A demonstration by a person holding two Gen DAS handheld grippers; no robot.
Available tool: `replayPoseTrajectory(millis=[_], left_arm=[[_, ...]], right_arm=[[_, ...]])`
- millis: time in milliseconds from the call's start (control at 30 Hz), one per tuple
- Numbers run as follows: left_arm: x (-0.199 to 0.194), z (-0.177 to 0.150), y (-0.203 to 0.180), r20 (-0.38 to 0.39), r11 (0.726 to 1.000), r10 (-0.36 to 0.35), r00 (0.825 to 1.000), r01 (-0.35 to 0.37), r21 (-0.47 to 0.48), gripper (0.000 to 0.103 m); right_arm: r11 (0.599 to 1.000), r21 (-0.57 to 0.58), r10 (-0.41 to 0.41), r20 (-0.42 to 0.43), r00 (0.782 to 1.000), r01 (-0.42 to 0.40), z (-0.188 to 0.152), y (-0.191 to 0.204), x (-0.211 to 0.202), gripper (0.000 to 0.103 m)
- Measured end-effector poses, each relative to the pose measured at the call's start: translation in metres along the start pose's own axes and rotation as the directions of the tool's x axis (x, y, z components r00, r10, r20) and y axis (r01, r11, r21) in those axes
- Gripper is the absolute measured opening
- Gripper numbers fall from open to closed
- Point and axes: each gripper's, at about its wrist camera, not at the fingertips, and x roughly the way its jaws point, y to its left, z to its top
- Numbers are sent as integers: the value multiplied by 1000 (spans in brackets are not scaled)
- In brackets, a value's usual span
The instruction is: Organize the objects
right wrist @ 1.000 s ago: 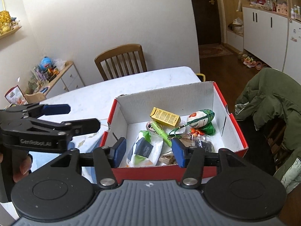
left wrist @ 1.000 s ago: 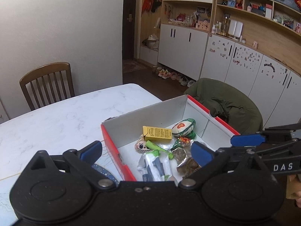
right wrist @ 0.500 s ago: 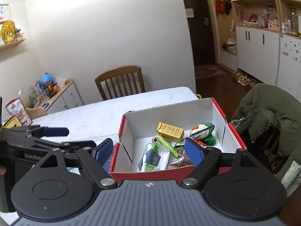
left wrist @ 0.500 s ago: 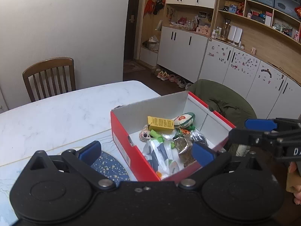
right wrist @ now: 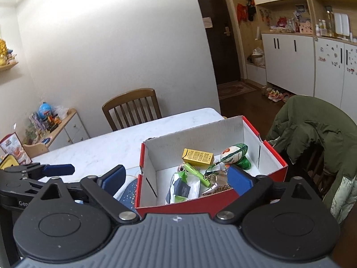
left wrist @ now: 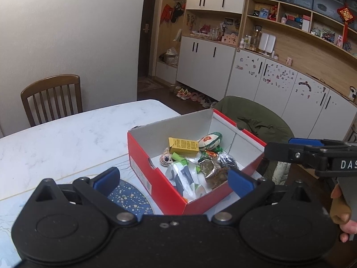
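Red box sits on white table, near its corner. Inside box: yellow carton at far wall, green-white ball beside carton, wrappers toward near wall. My left gripper hangs above box's near corner, jaws apart, empty. My right gripper over box's near wall, jaws apart, empty. Judgement: items gathered, step looks finished or between picks; next move needs fresh target outside box. Versus a second ago: both grippers farther back from box, box shows smaller.

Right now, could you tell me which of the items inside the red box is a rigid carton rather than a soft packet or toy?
The yellow carton by the back wall of the red box, the only straight-edged item.
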Motion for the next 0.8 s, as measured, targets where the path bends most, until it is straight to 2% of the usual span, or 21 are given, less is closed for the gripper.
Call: replayPoseTrajectory(millis=[267,800], left_arm=[[0,-5,1,-5,1000,-22,1000,22,14,103],[1,-12,10,-22,999,-32,999,33,15,103]], right_arm=[[999,7,-48,6,999,48,-5,6,-3,101],[996,23,-88,14,996,88,-18,17,-10,101]])
